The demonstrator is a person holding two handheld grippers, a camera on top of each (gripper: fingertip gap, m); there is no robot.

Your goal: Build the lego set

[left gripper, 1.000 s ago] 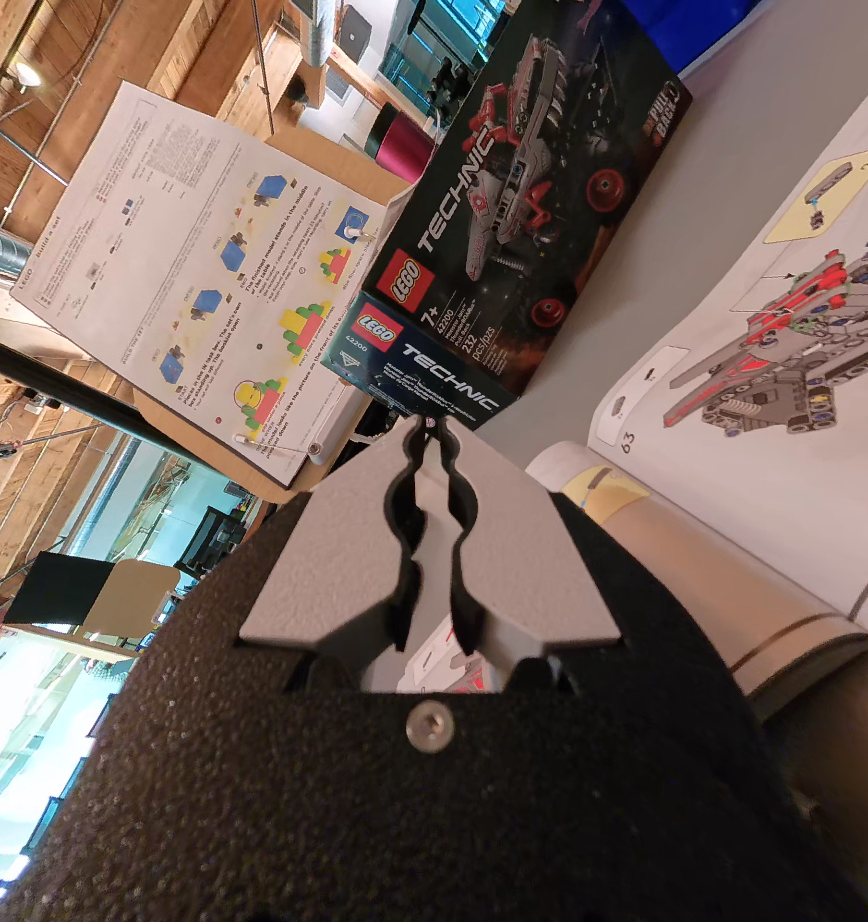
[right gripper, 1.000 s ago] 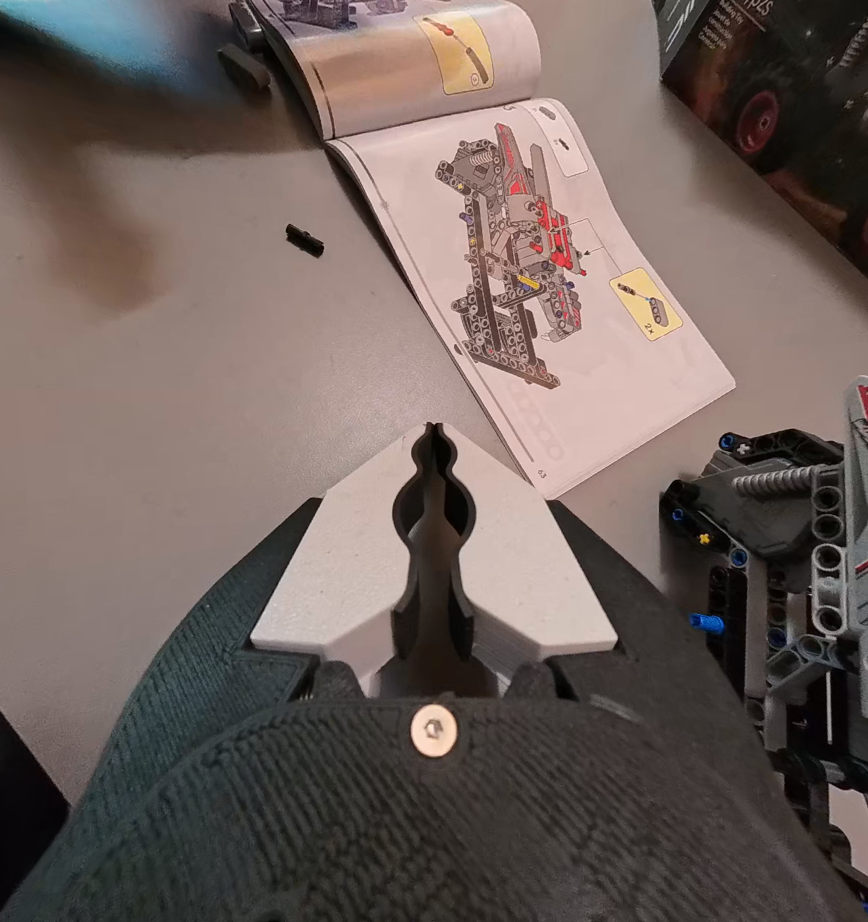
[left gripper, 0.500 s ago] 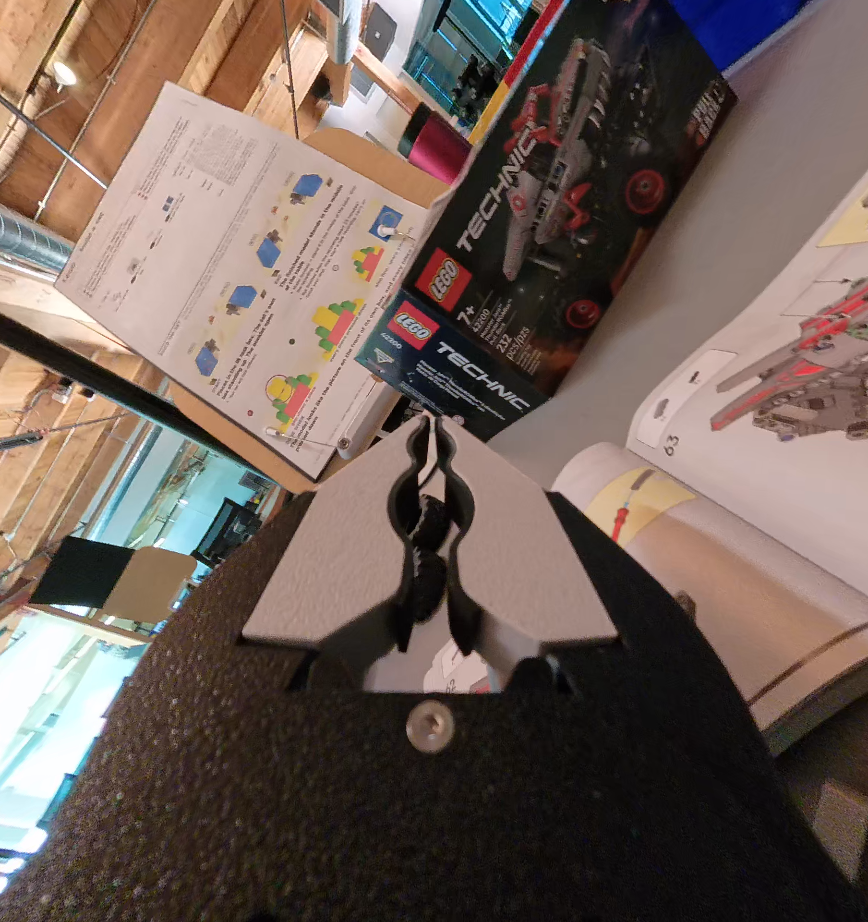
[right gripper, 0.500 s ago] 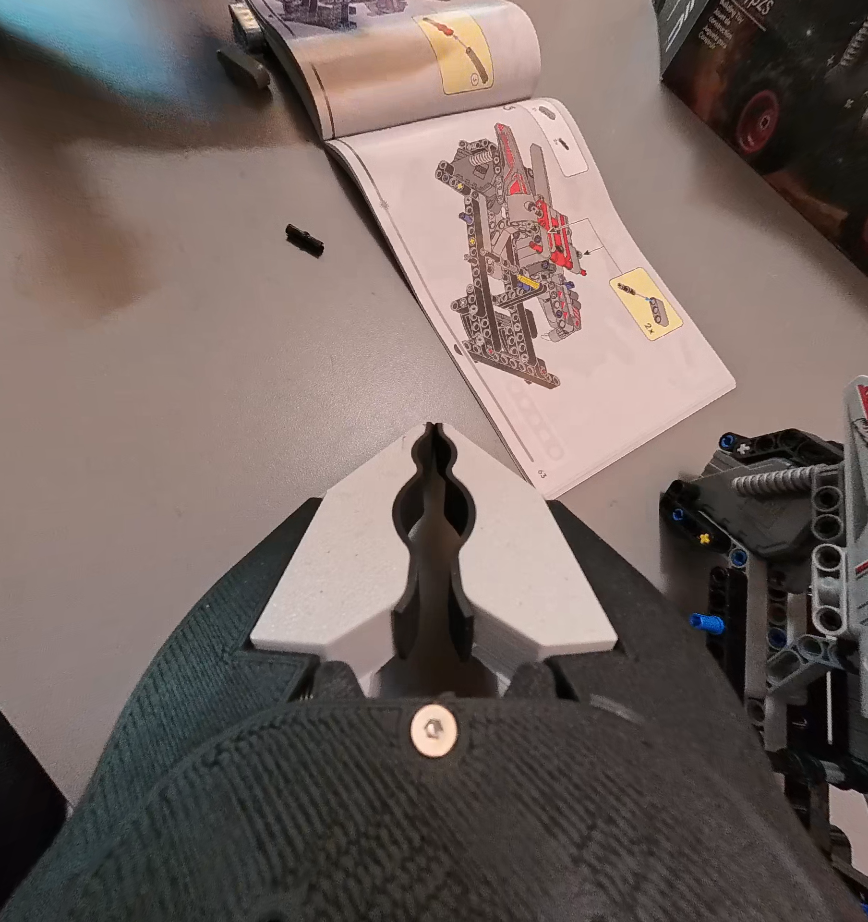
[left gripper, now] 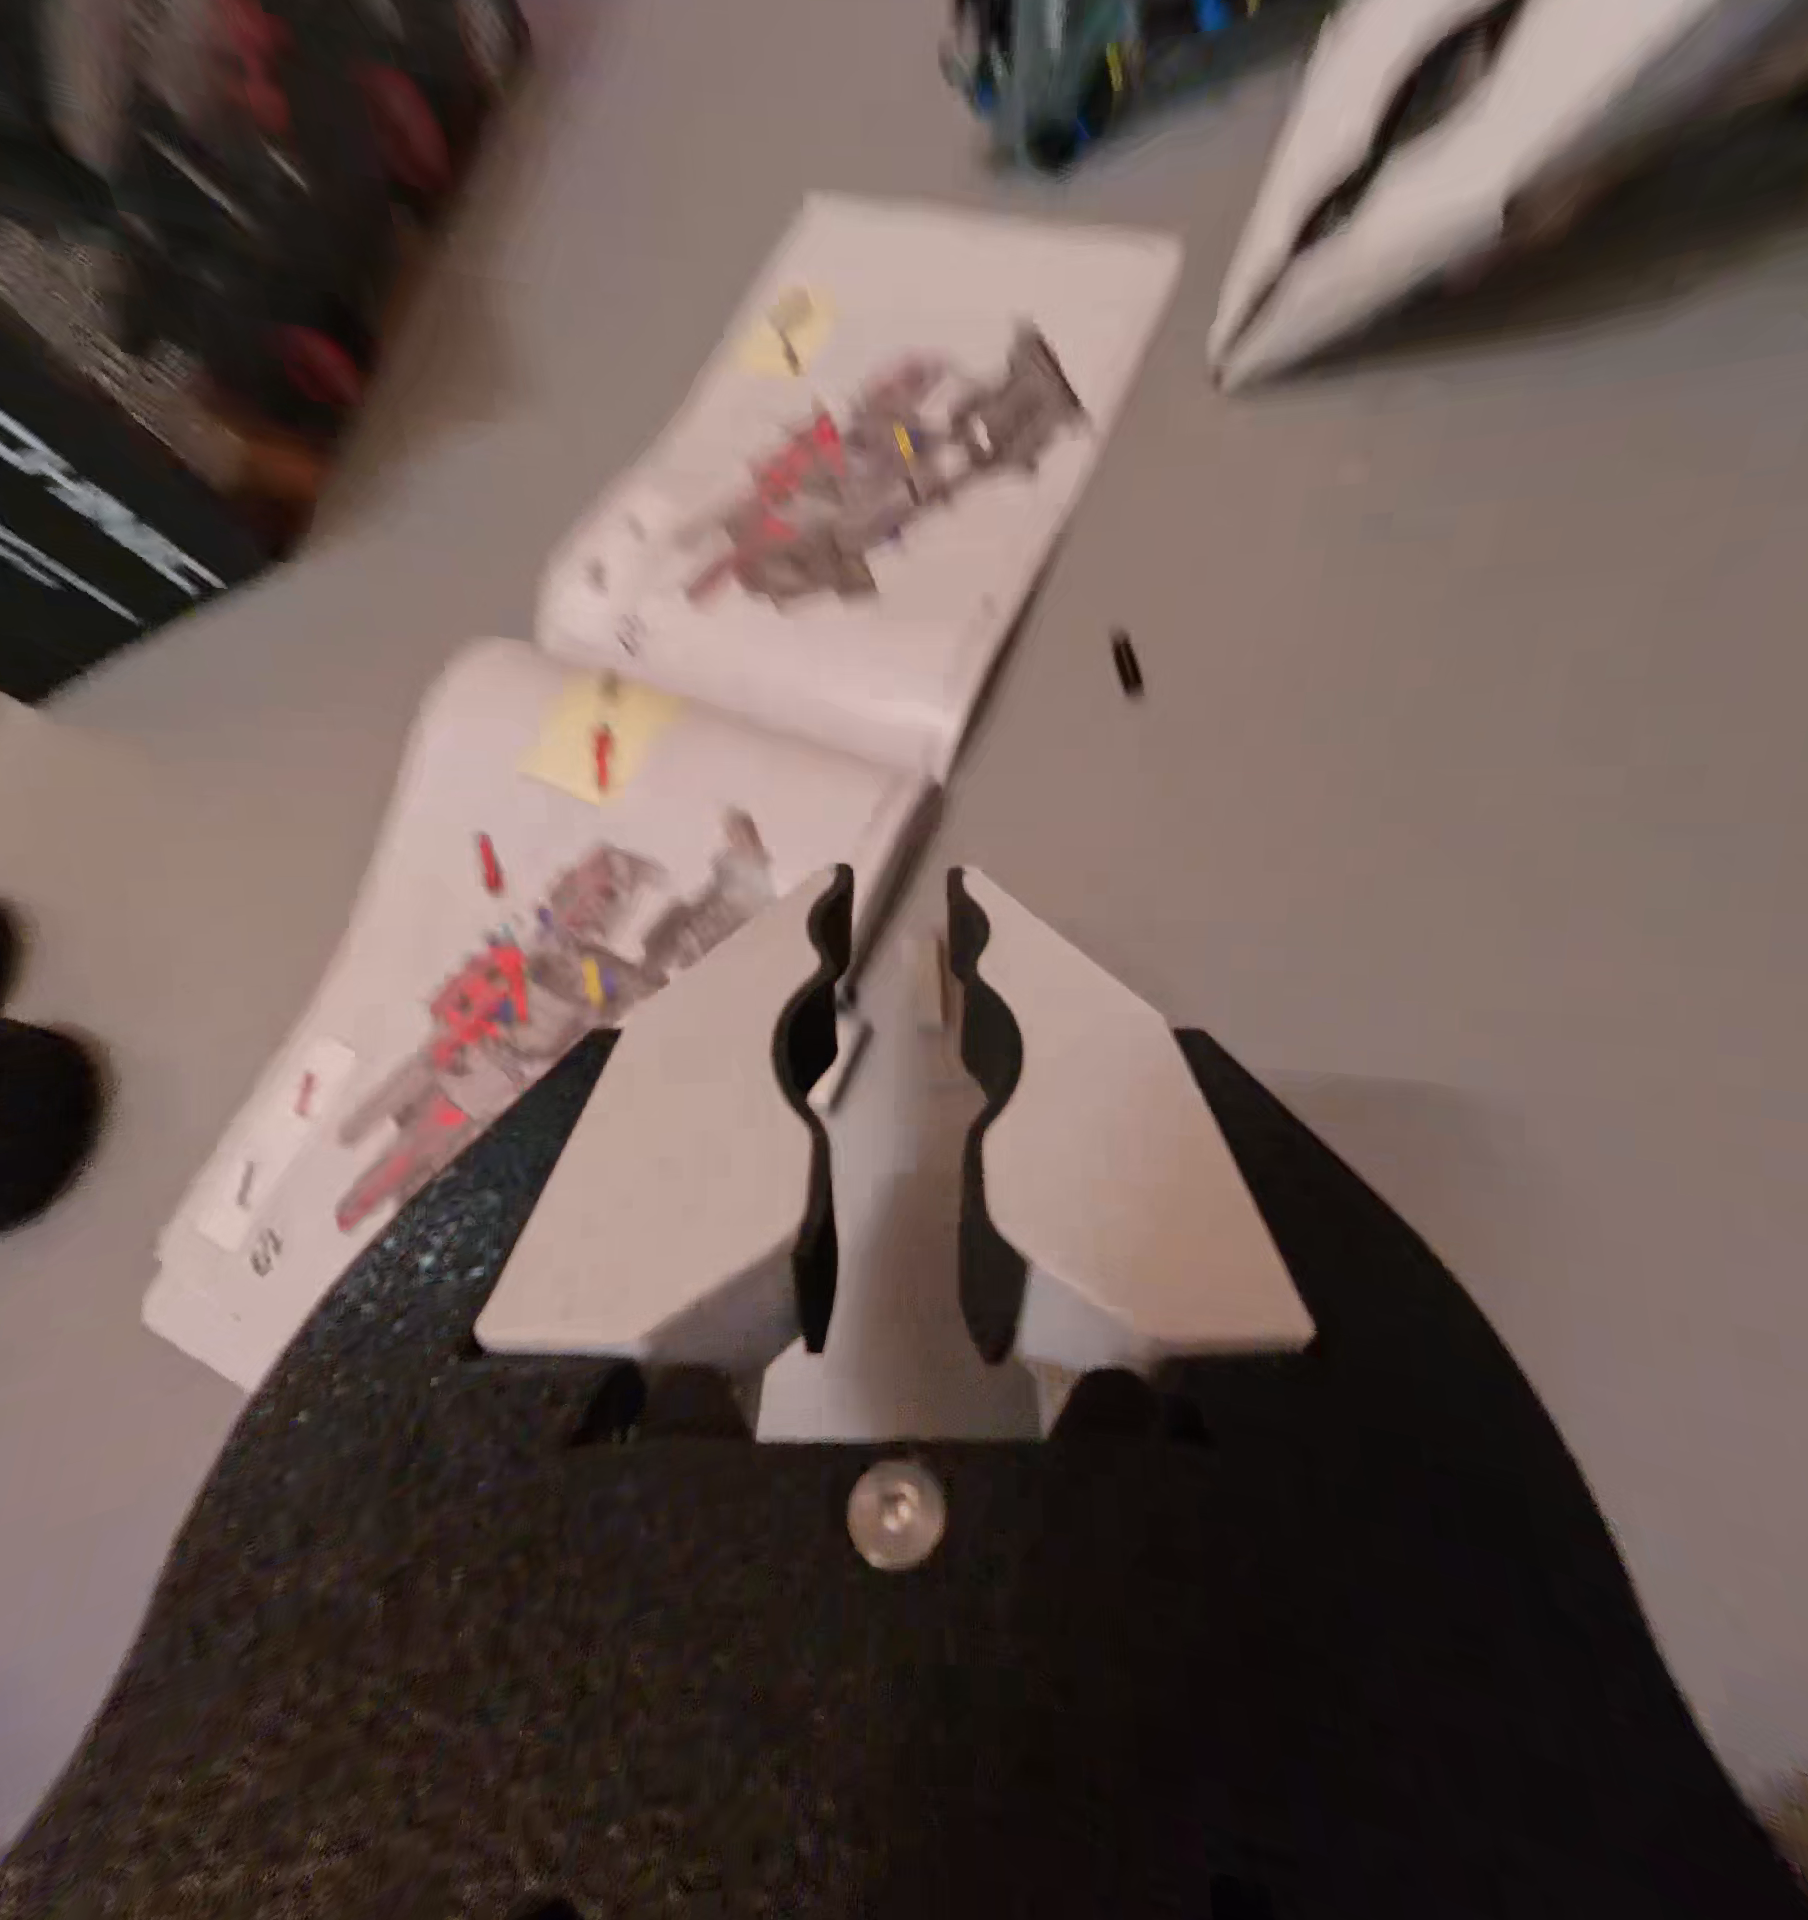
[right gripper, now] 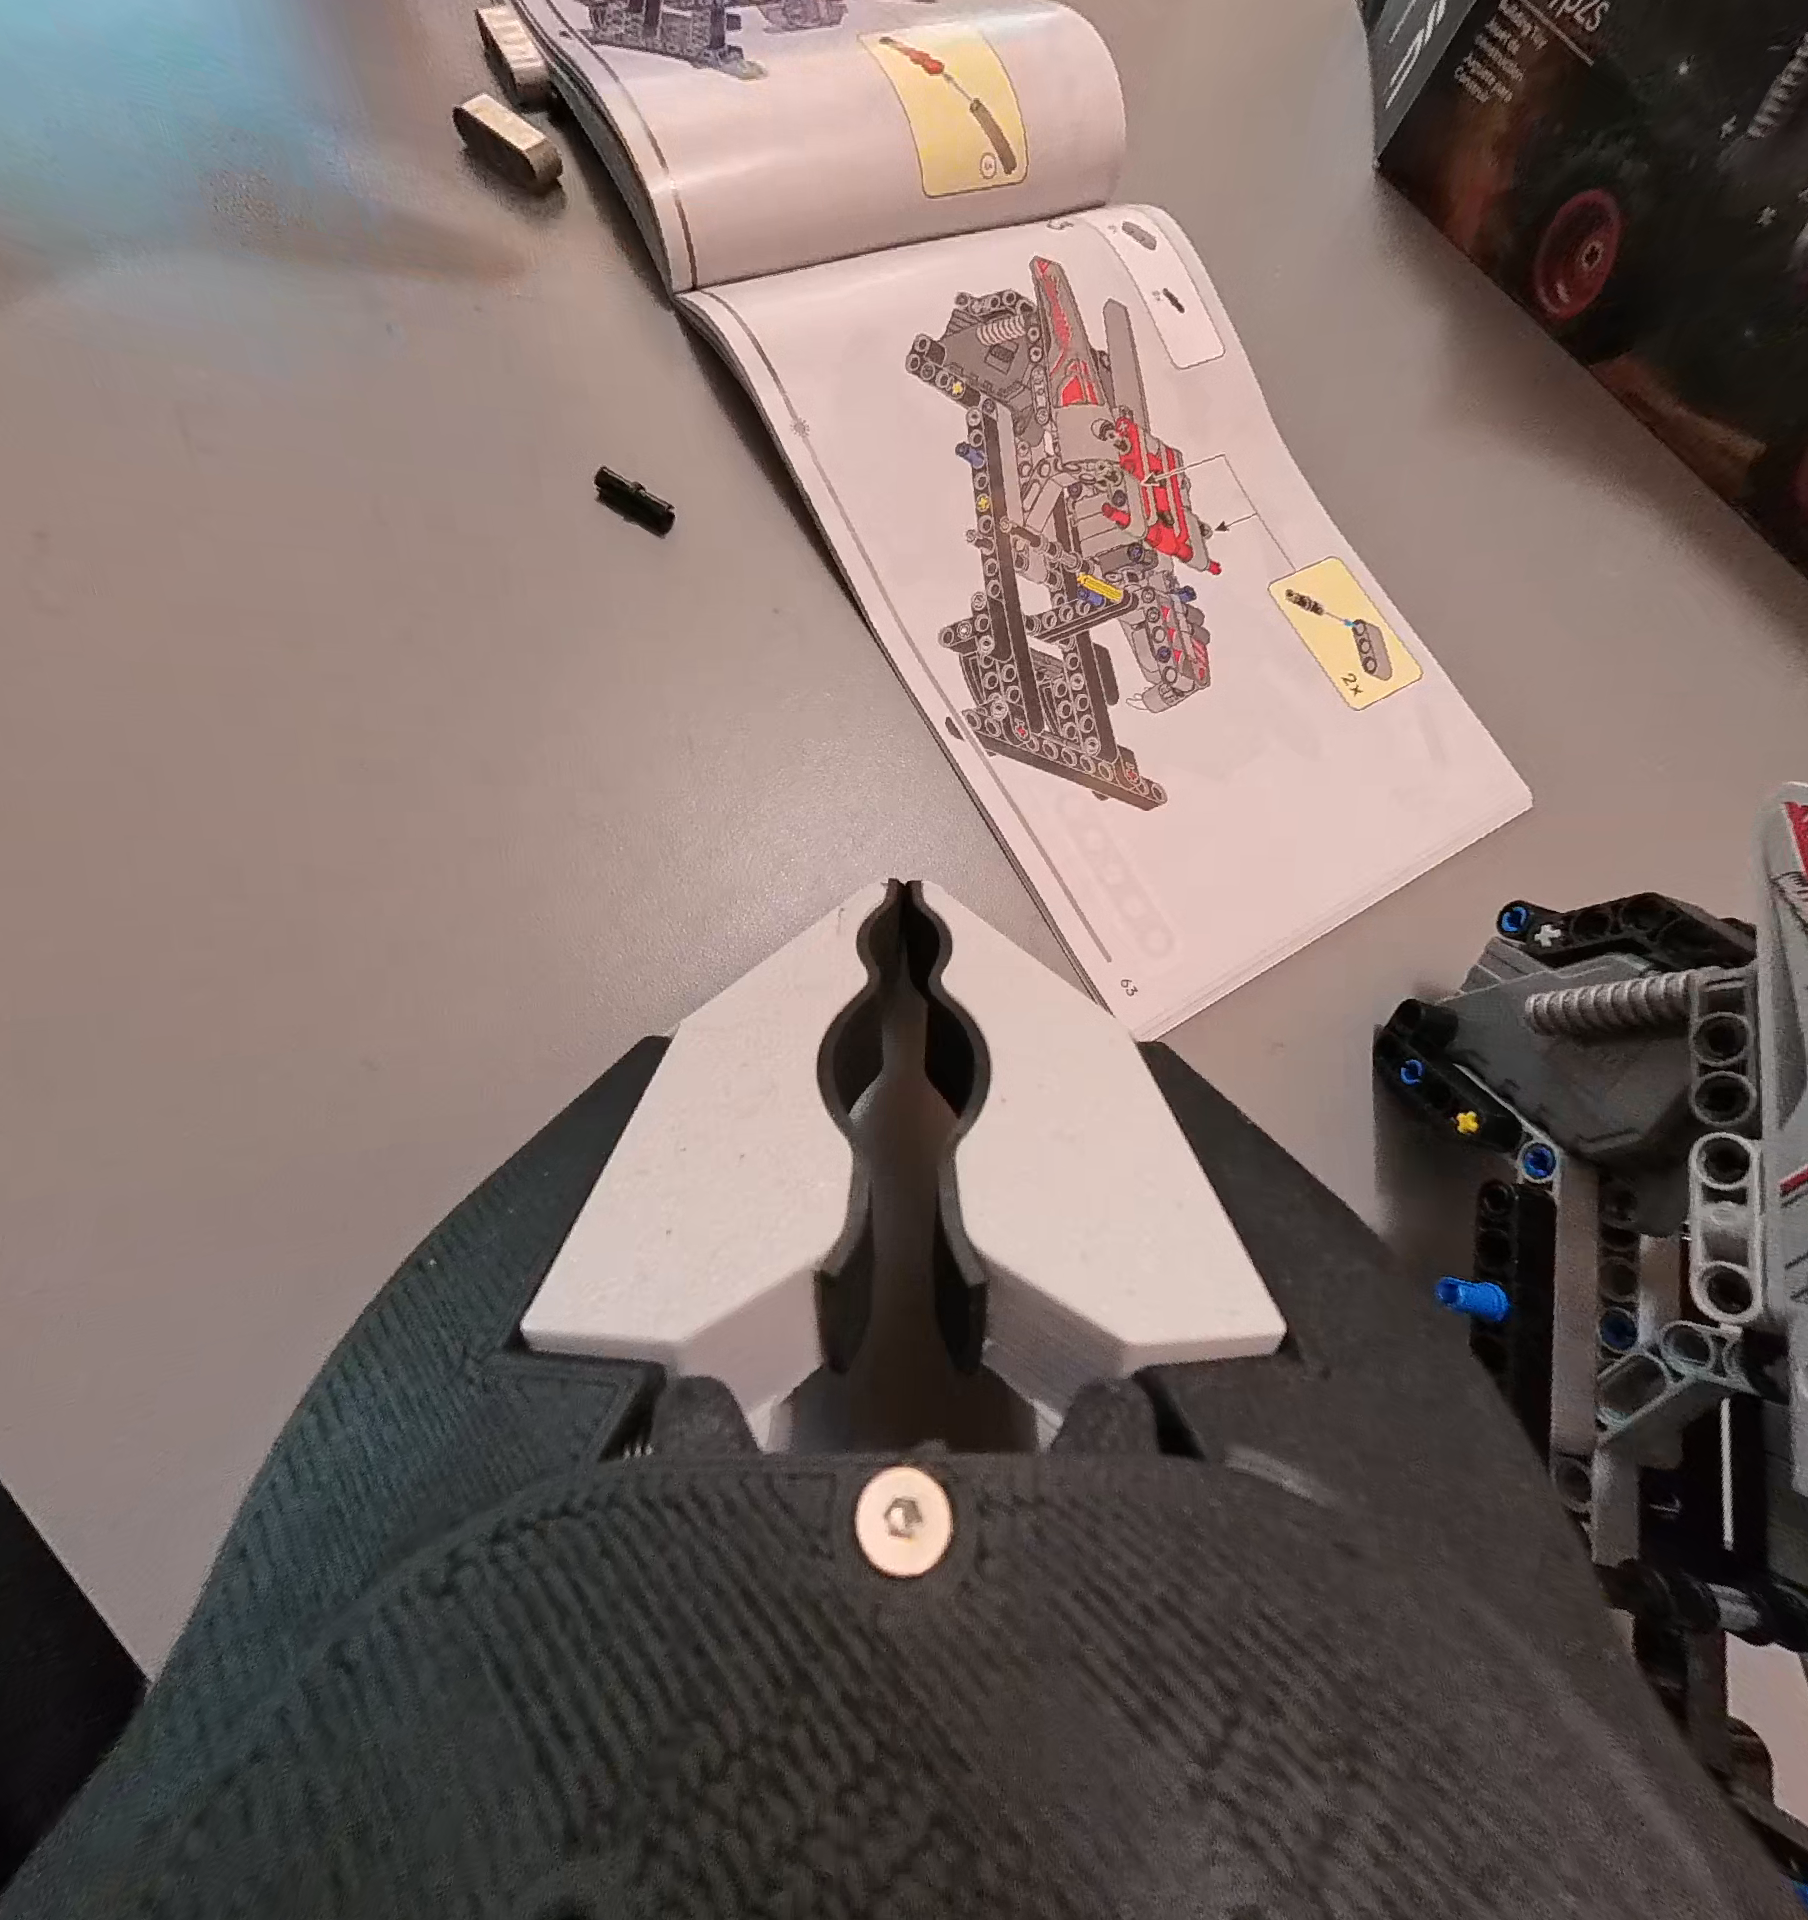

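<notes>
Left tongs (left gripper: pixel 898 891) now parted over booklet (left gripper: pixel 879 499); box (right gripper: pixel 1658 208) shut.

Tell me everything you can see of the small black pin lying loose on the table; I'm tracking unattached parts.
The black pin is a short, dark, plastic-looking cylinder with a raised collar near its middle and flanged ends. It lies flat on its side on the grey table, left of the open instruction booklet and apart from it. Nothing touches it except the table. In the blurred left wrist view it shows only as a small dark sliver, ahead of the open left gripper.
</notes>
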